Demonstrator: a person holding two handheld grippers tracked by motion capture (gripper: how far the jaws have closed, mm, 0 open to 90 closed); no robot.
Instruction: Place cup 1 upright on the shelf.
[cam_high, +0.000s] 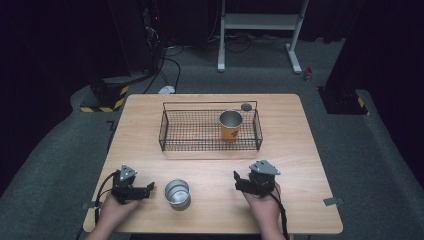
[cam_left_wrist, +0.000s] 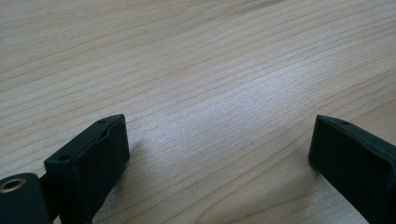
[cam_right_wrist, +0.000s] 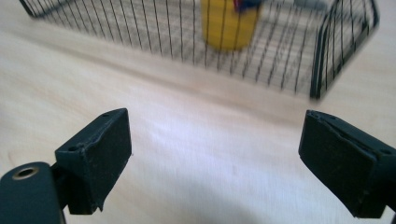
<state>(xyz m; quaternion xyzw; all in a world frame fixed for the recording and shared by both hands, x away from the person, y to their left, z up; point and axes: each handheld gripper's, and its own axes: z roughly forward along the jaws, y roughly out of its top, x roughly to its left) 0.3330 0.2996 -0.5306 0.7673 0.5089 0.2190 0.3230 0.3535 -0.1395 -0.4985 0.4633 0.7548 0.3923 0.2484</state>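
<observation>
- The wooden table (cam_high: 300, 150) takes up the centre of the high view; the work on it looks like gathering metal cups into the basket, and by my judgement it stands about halfway: one cup is in, one is out.
- The black wire basket (cam_high: 172, 142) sits in the upper middle of the table, long side across the frame. Its left and middle part are bare mesh; the right gripper view shows its near wall (cam_right_wrist: 322, 60) across the top of the frame.
- Inside the basket, at its right end, stands an upright metal cup with an orange-yellow band (cam_high: 230, 125), open mouth up, nothing visible in it.
- The plain metal cup (cam_high: 177, 193) still to be moved stands upright and seemingly empty at the lower middle of the frame, on the bare table, well apart from the basket.
- The left gripper (cam_high: 150, 187) lies at lower left, just beside that cup and pointing at it; its jaws stand wide apart over bare wood, holding nothing.
- The right gripper (cam_high: 238, 177) is at lower right, jaws likewise spread and empty, facing the basket.
- A small dark round thing (cam_high: 246, 106) lies just behind the basket's far right corner; too small to identify.
</observation>
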